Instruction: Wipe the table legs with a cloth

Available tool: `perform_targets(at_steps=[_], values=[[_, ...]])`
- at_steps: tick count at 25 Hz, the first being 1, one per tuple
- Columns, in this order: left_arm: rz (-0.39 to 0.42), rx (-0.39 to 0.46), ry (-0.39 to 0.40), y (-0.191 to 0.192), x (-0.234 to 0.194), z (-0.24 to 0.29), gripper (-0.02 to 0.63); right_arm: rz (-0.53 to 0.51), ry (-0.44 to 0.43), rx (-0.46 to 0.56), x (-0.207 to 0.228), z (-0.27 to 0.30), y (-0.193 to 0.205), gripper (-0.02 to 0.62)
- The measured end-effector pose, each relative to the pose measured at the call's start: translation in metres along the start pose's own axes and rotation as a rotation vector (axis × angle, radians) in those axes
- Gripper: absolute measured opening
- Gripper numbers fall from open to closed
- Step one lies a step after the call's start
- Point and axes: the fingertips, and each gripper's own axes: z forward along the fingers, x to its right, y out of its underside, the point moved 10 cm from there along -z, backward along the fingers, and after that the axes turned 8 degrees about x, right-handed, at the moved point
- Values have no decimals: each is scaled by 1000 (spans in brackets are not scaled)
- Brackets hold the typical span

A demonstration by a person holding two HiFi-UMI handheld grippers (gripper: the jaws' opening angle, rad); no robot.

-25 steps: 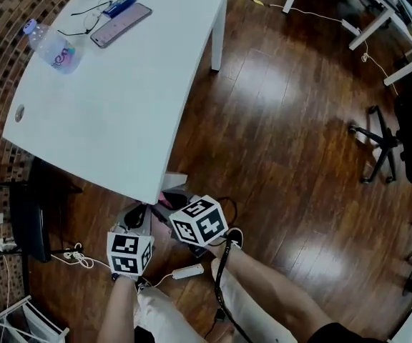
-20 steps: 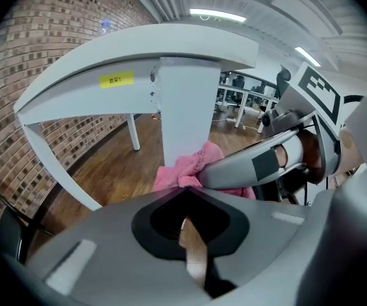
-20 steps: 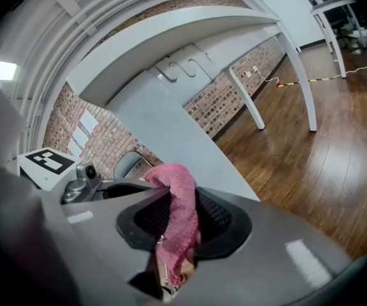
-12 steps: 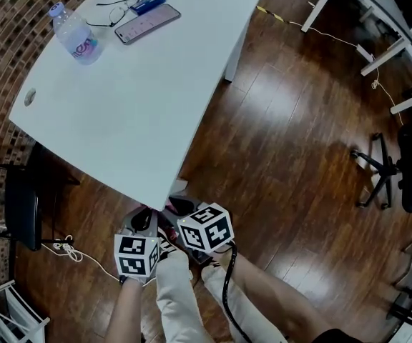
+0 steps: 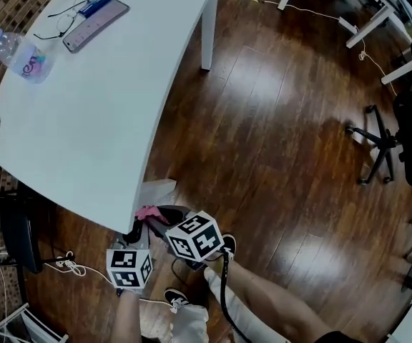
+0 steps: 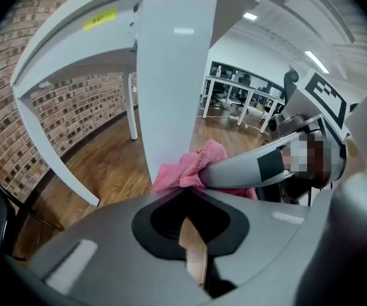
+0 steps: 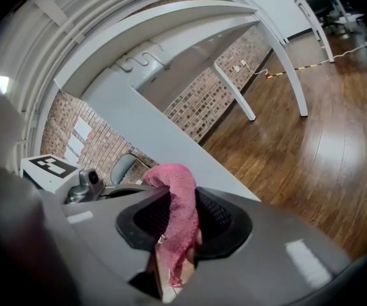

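Cloth (image 5: pixel 146 211), pink and bunched, is pinched between the jaws of the right gripper (image 5: pixel 156 216) and pressed against the white table leg (image 5: pixel 157 190) under the near corner of the worktop (image 5: pixel 106 106). Far off to the left of both pairs of jaws, a clear bottle (image 5: pixel 20 56) stands on the worktop, with glasses (image 5: pixel 59 23) and a phone (image 5: pixel 95 26) beyond it.

The left gripper (image 5: pixel 136 227) sits just left of the right one, below the worktop's edge. In the left gripper view its jaws (image 6: pixel 193 247) are drawn together with only a thin slit between them and nothing in it. Straight ahead of them the table leg (image 6: pixel 171 88) rises upright, and the cloth (image 6: pixel 190 167) lies against its right side, held there by the right gripper's grey jaw coming in from the right.

In the right gripper view the cloth (image 7: pixel 177 209) hangs as a folded strip down through the closed jaws (image 7: pixel 174 247), its top bulging above them and touching the table leg (image 7: pixel 164 139) just beyond. To the right of the jaws lies glossy wooden floor (image 5: pixel 277 141), and well apart at the far right stands a black office chair (image 5: pixel 406 138).
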Motion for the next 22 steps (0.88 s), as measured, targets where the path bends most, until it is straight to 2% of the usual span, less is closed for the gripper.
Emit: perform_targets(at_steps=[6,11,17,22], values=[[39,-64,2,20,-11,22,-6,54,20,15,22,21,24,91],[74,-87,19,60,-29,59,-8,77,47,50,56,50,61,91],[120,-75,73,144,-57,138,-8,130,114,128,130,100,135,91],[144,-159,90,223,-67,221,-8,223,151,164,216,140,208,91]])
